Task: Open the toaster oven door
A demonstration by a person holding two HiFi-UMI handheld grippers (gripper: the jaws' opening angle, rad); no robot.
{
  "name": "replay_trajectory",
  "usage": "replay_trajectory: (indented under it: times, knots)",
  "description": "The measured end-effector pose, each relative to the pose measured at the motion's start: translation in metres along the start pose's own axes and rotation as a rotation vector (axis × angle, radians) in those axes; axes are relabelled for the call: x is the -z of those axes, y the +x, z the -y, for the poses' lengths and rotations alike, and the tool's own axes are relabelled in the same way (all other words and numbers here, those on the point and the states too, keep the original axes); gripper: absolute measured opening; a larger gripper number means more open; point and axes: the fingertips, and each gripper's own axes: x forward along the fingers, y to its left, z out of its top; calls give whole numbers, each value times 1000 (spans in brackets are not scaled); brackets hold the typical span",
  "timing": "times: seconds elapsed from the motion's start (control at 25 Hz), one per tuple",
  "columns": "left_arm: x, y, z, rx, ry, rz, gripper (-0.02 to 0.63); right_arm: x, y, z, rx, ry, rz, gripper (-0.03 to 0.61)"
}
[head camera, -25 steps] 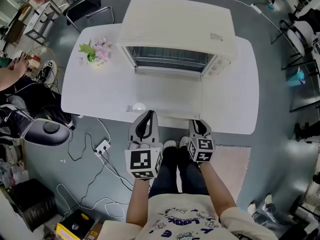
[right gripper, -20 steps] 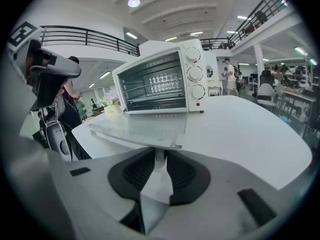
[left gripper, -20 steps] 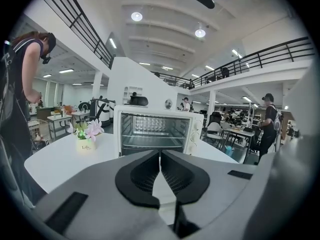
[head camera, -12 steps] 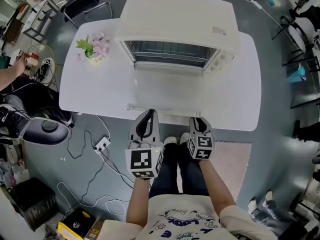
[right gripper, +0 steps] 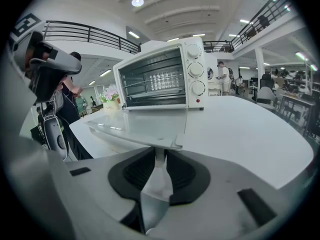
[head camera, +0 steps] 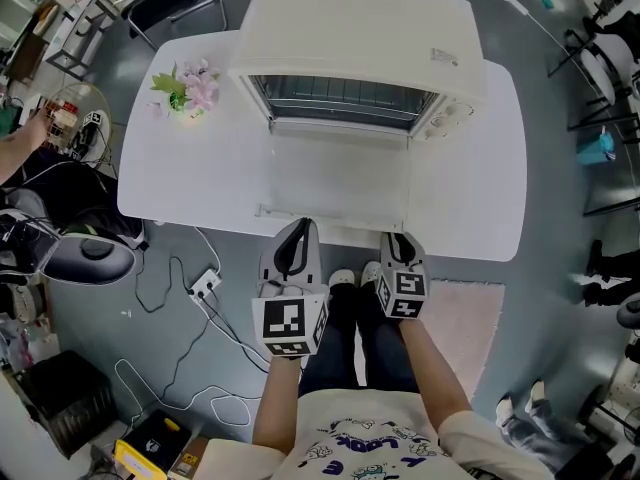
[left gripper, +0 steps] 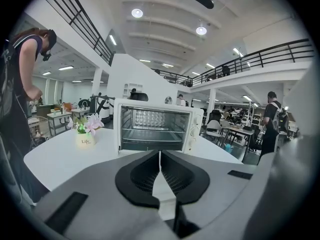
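The white toaster oven stands at the back of the white table, its glass door lying folded down flat toward me. My right gripper is at the door's near right corner, shut on the right end of the door handle. In the right gripper view the door stretches away from the right gripper to the oven. My left gripper hovers at the table's front edge, shut and empty. The left gripper view shows that gripper facing the oven.
A small pot of pink flowers sits on the table left of the oven. Cables and a power strip lie on the floor to the left, beside a black chair. A person stands at a bench far left.
The head view has shifted a little, so the table sits slightly higher in frame. Both grippers and the flat door keep their places.
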Motion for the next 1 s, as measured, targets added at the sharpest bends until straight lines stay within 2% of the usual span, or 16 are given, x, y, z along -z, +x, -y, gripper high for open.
replay_trajectory:
  times: [0.36, 0.44, 0.72, 1.0]
  knots:
    - [-1, -3, 2, -15, -1, -6, 12, -1, -4, 0, -3, -1, -7, 72]
    - [-2, -3, 2, -19, -3, -5, 12, 0, -5, 2, -1, 0, -16, 121]
    - [-7, -5, 4, -31, -9, 6, 12, 1, -19, 5, -22, 40, -28, 123]
    - [-25, -8, 8, -42, -14, 38, 12, -14, -42, -1, -59, 41, -8, 123]
